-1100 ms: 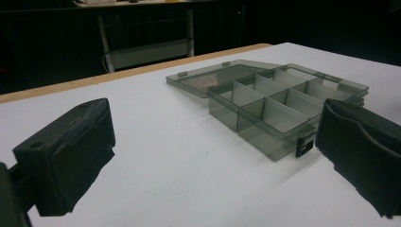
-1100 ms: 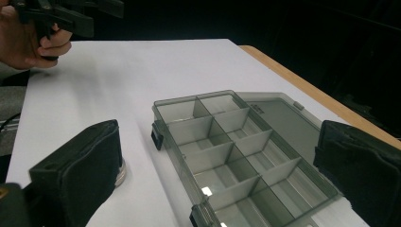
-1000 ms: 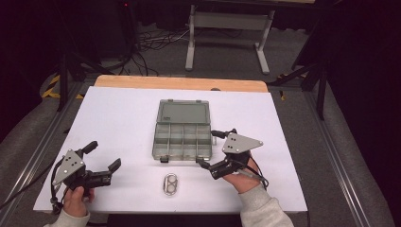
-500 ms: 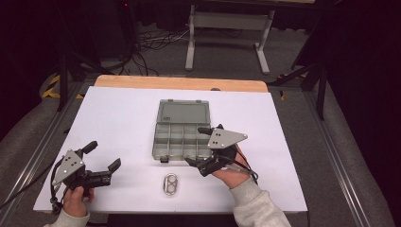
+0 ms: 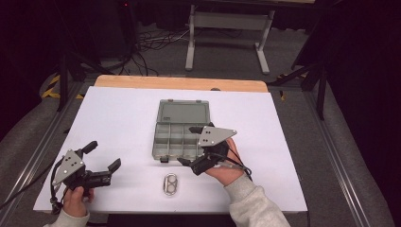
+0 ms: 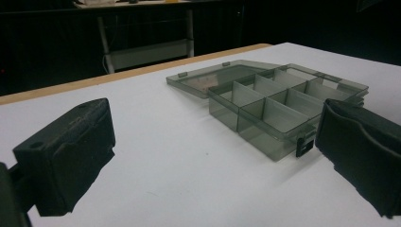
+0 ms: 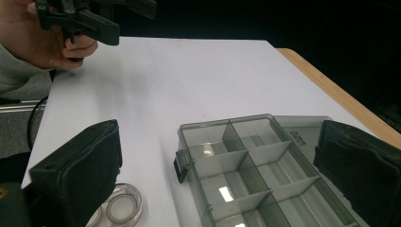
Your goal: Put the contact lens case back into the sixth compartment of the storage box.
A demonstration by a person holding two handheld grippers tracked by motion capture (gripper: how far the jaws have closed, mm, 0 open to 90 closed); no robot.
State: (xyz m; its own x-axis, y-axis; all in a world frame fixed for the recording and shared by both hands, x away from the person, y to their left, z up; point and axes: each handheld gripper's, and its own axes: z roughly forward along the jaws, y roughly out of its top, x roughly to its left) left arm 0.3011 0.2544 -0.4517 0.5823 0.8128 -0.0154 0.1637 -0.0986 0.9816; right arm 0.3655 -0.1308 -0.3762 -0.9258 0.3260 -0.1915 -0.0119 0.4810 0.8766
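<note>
A clear grey plastic box with little compartments (image 5: 182, 135) lies open in the middle of the white table (image 5: 118, 123), with its flat lid folded back on the far side; from the high view the box looks small, but the left gripper view shows the thin walls between its compartments (image 6: 279, 111) and the small dark latch on its front edge; the right gripper view shows the same box (image 7: 257, 165) from close up and above, so you can look down at the shiny floors of its compartments; the right gripper (image 5: 195, 146) hangs over the near right corner of the box, its two black jaws wide apart with nothing between them, and a hand in a grey sleeve holds it; the left gripper (image 5: 101, 156) is near the left front corner of the table, well apart from the box, and its jaws are spread apart too and hold nothing; the right gripper view also shows that left gripper (image 7: 90, 21) far off in a hand; a small clear double ring piece (image 5: 170, 183) lies on the table just in front of the box, and the right gripper view shows it as two round clear rings (image 7: 118, 205) beside one jaw.
</note>
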